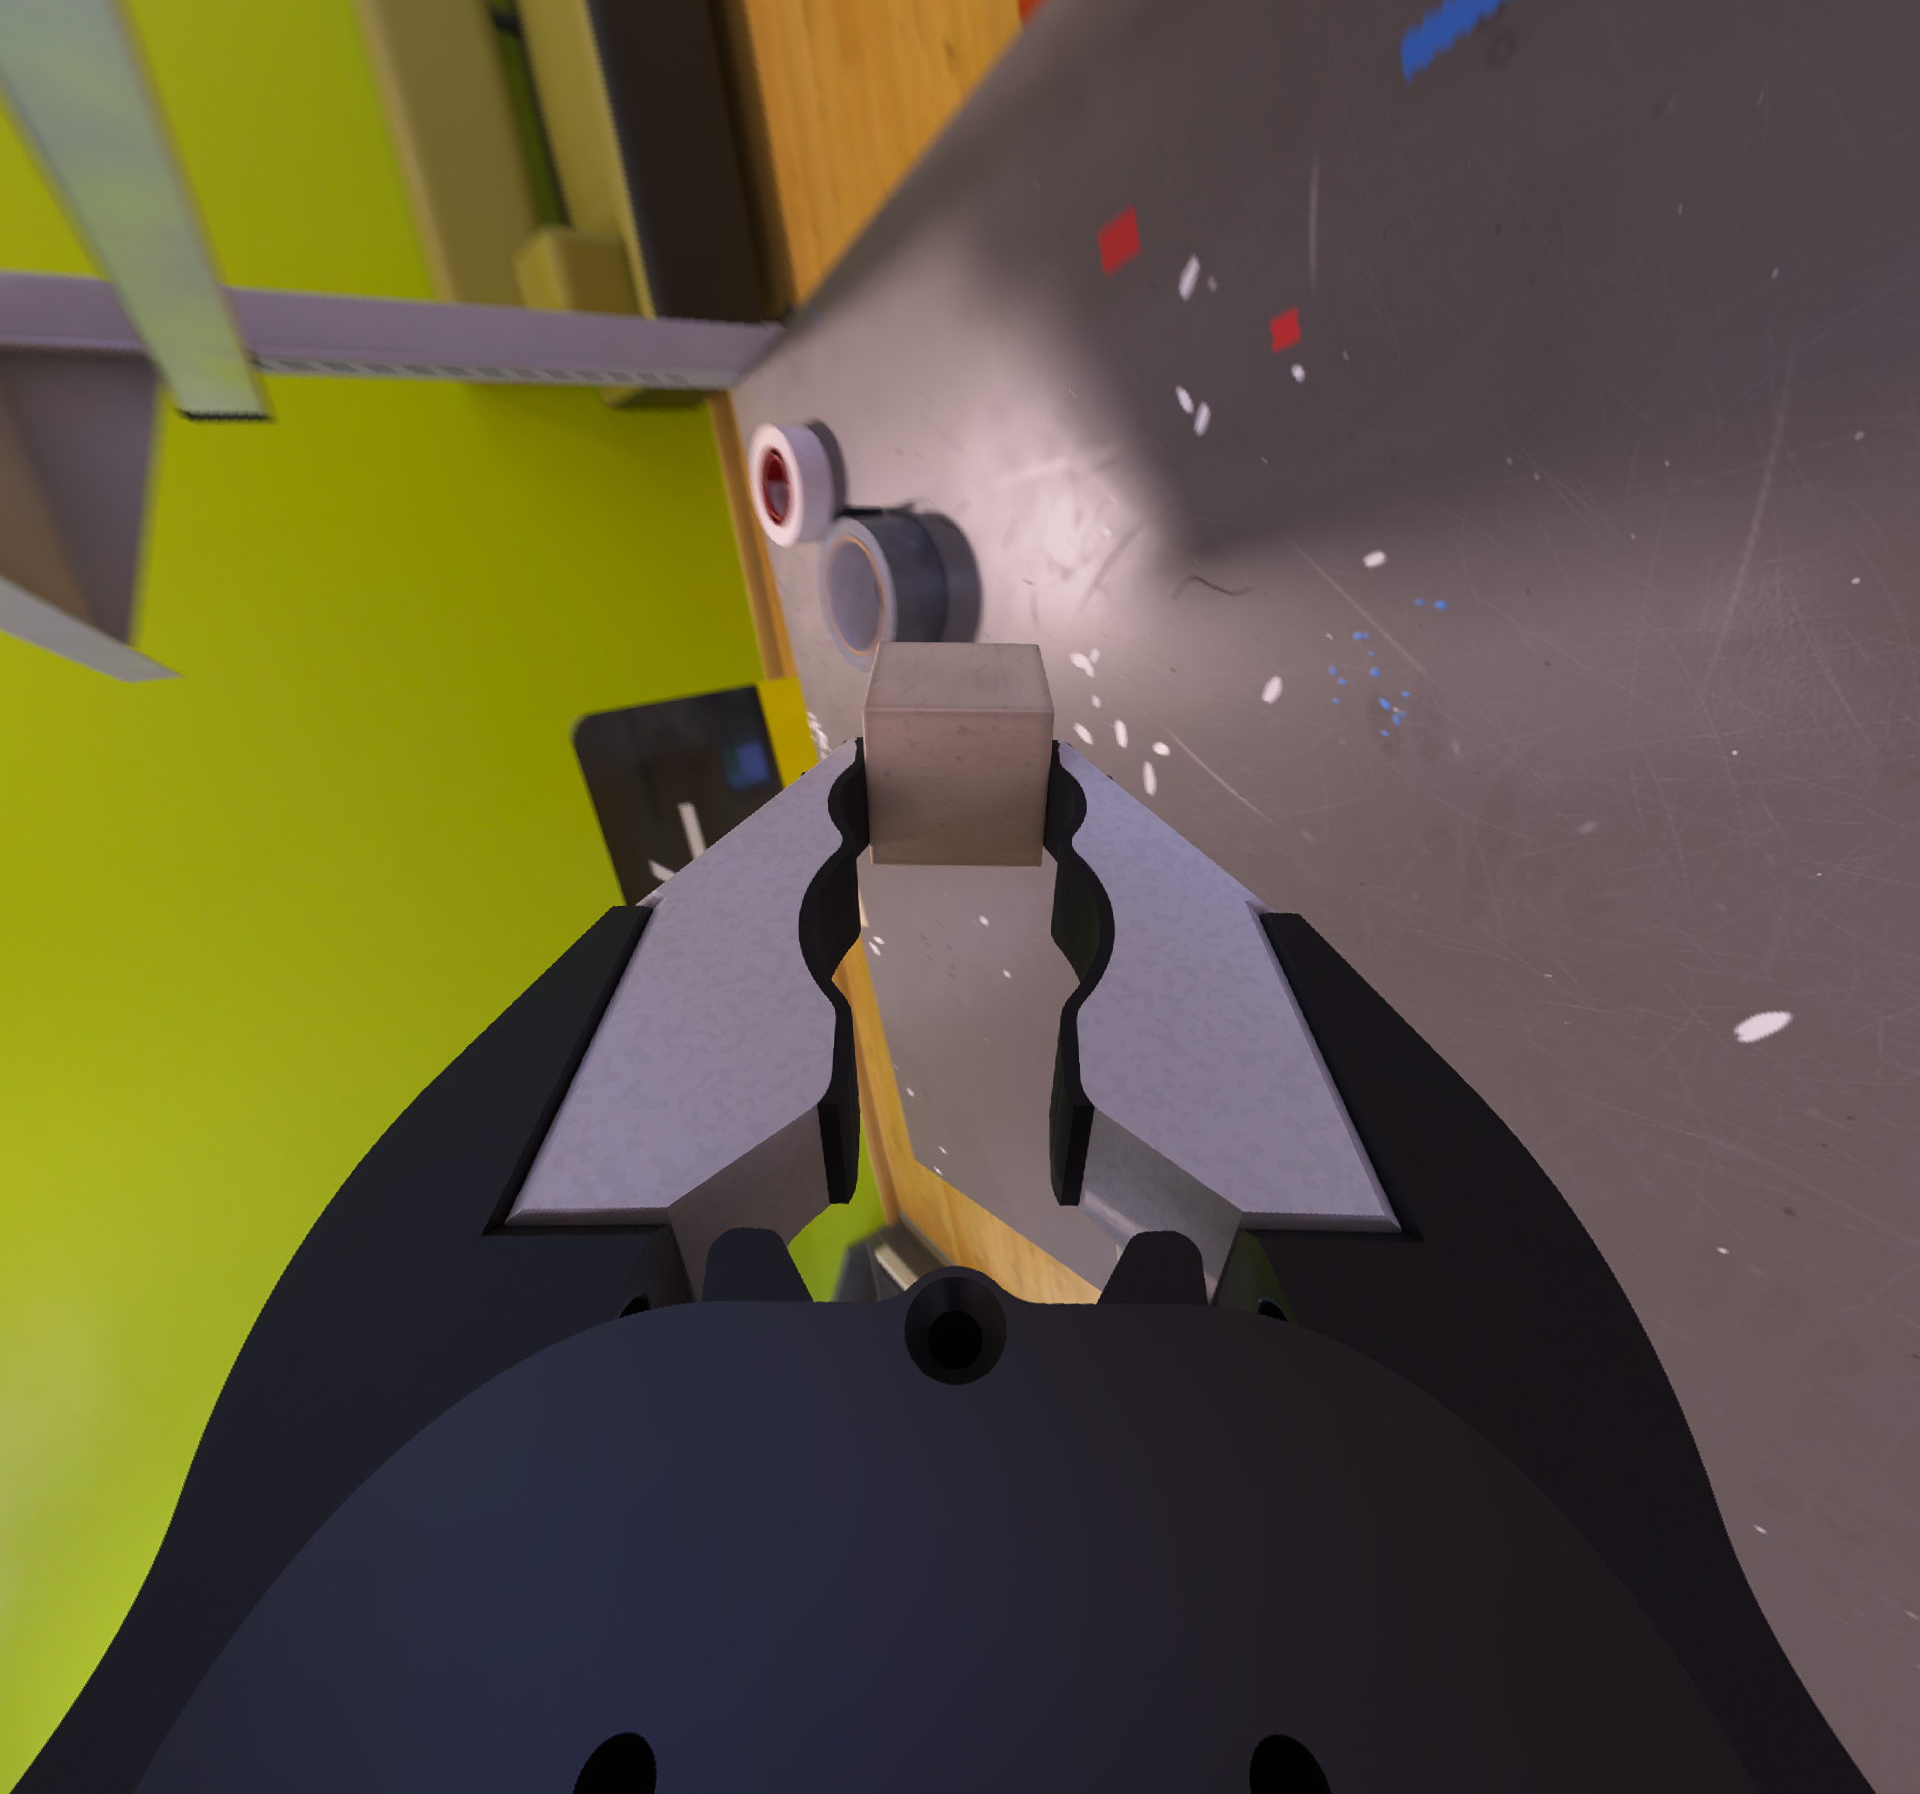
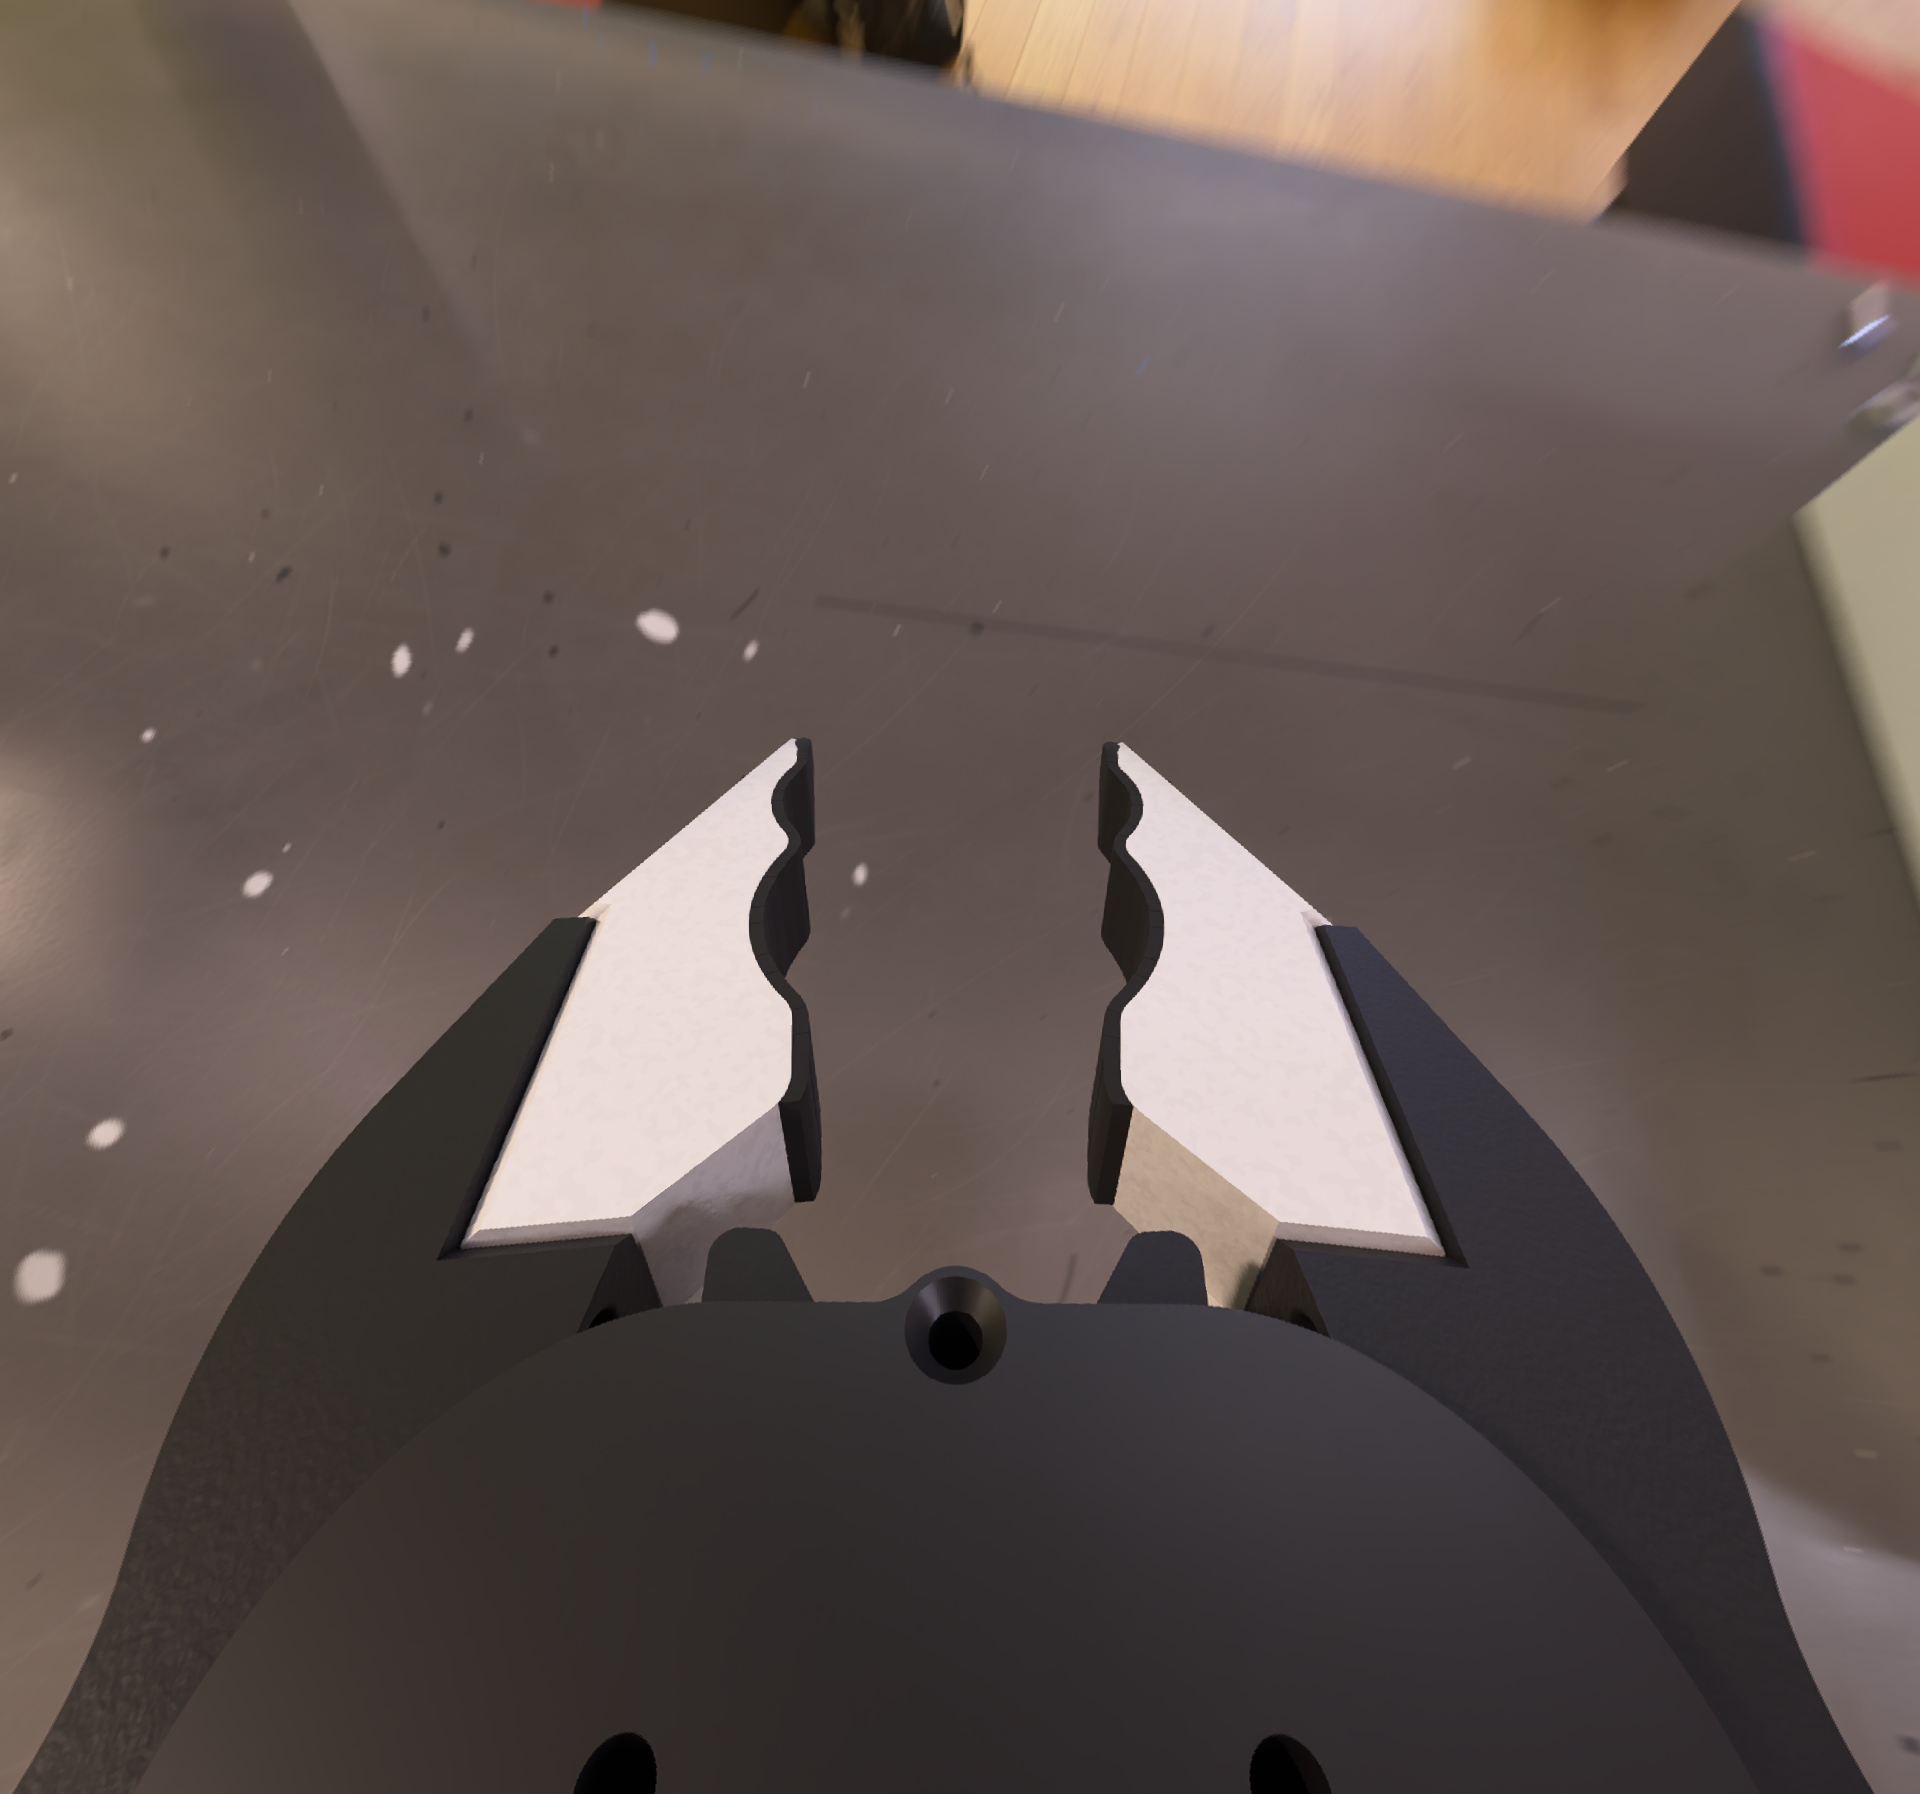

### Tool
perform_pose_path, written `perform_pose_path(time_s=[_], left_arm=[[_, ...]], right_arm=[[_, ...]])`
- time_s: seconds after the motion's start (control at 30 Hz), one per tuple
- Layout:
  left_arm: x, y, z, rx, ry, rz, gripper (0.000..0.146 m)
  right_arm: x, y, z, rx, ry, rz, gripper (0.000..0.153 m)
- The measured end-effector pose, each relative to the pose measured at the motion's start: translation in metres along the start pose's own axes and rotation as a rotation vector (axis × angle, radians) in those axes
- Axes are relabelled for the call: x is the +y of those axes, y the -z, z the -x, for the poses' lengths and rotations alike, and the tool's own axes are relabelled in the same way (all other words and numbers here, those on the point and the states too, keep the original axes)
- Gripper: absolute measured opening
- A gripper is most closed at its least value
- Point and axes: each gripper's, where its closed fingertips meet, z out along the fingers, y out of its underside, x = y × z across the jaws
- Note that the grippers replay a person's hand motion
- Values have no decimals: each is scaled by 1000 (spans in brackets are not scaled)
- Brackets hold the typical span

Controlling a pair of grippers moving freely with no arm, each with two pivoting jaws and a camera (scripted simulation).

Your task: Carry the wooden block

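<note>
Tape rolls (image 1: 862, 539) beyond gripper-held block (image 1: 954, 757) —

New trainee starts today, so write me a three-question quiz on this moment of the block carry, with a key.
1. True or false: the left hand-held gripper is shut on the wooden block.
2. What does the right hand-held gripper hold?
A. a roll of tape
B. nothing
C. a pencil
3. Fill in: just beyond the block, near the grey table's edge, lie two ____ of tape, one white and one grey.

Key: 1 true; 2 B, its jaws stand open over bare table; 3 rolls.
</note>
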Motion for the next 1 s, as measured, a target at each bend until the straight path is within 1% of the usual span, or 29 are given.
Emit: perform_pose_path(time_s=[0.07, 0.1, 0.13, 0.17, 0.2, 0.23, 0.3, 0.37, 0.43, 0.47, 0.5, 0.57, 0.63, 0.67, 0.7, 0.77, 0.87, 0.93, 1.0], left_arm=[[-6, 28, 15, -38, -5, -69, 32], [-10, 42, 21, -51, -3, -109, 32], [-14, 58, 27, -61, 3, -152, 32], [-19, 73, 32, -70, 10, -194, 32], [-24, 88, 36, -77, 17, -238, 32], [-29, 104, 40, -82, 24, -288, 32], [-40, 136, 43, -72, 42, -393, 32], [-53, 170, 39, -29, 53, -510, 32], [-65, 205, 31, 19, 51, -632, 32], [-70, 222, 27, 38, 48, -685, 32], [-74, 240, 23, 59, 43, -734, 32], [-82, 276, 12, 124, 29, -834, 32], [-88, 312, -2, 221, 16, -948, 32], [-90, 329, -11, 281, 13, -1002, 32], [-91, 345, -20, 346, 12, -1054, 32], [-92, 373, -41, 481, 9, -1156, 32], [-87, 404, -74, 723, 16, -1296, 32], [-83, 418, -92, 926, 42, -1368, 32], [-80, 424, -106, 1143, 75, -1401, 32]], right_arm=[[16, -12, 7, -70, -38, 93, 57], [21, -16, 9, -94, -37, 120, 50], [24, -19, 8, -81, -31, 128, 29], [24, -21, 8, -92, -47, 117, 13], [24, -22, 8, -110, -104, 113, 8], [24, -23, 6, -123, -169, 109, 6], [24, -24, -2, -98, -232, 88, 5], [25, -24, -6, -88, -255, 85, 5], [25, -23, -7, -88, -229, 78, 5], [23, -22, -9, -68, -201, 69, 6], [18, -18, -13, -25, -167, 42, 12], [-7, 1, -18, 64, -99, -83, 33], [-47, 33, -8, 84, -56, -281, 39], [-70, 51, 3, 53, -41, -392, 39], [-91, 68, 19, -6, -26, -498, 39], [-127, 99, 57, -169, 7, -654, 38], [-159, 128, 112, -409, 57, -746, 38], [-171, 143, 146, -586, 71, -757, 36], [-179, 161, 177, -722, 128, -807, 36]])
